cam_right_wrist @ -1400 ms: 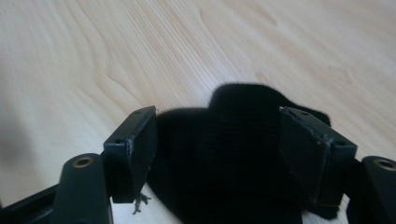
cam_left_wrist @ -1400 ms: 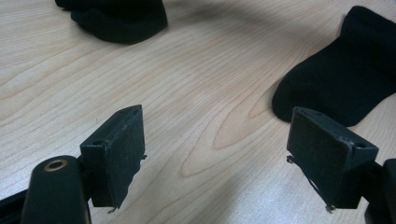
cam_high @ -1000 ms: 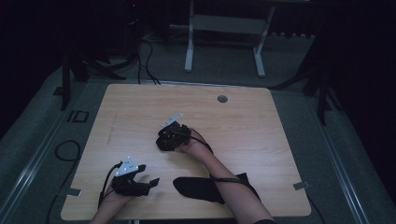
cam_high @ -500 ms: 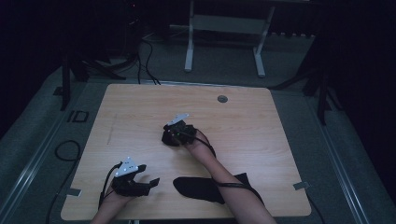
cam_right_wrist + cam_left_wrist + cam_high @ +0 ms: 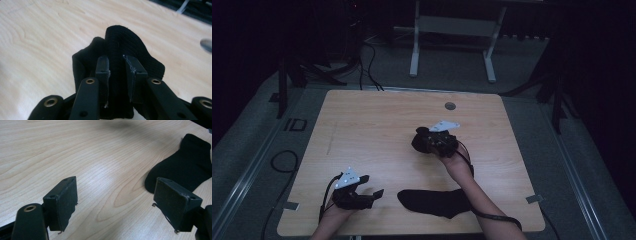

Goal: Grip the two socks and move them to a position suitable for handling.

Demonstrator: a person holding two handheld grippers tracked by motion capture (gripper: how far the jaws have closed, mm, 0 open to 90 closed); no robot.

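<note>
Right tool (image 5: 116, 72): jaws have just been closing and now pinch a bunched black knitted fabric sock (image 5: 125, 47), lifted above the middle of the pale wooden counter (image 5: 377, 125), toward its right half.

Left tool (image 5: 115, 202): jaws spread wide, nothing between them, low at the counter's near left corner.

Second flat black fabric sock (image 5: 434, 201): lying along the near edge, just beside the left tool.

The left tool (image 5: 371, 192) rests wide-jawed at the counter's (image 5: 362, 125) near edge, while the right tool (image 5: 422, 140), jaws just closed on cloth, hovers mid-counter.
</note>
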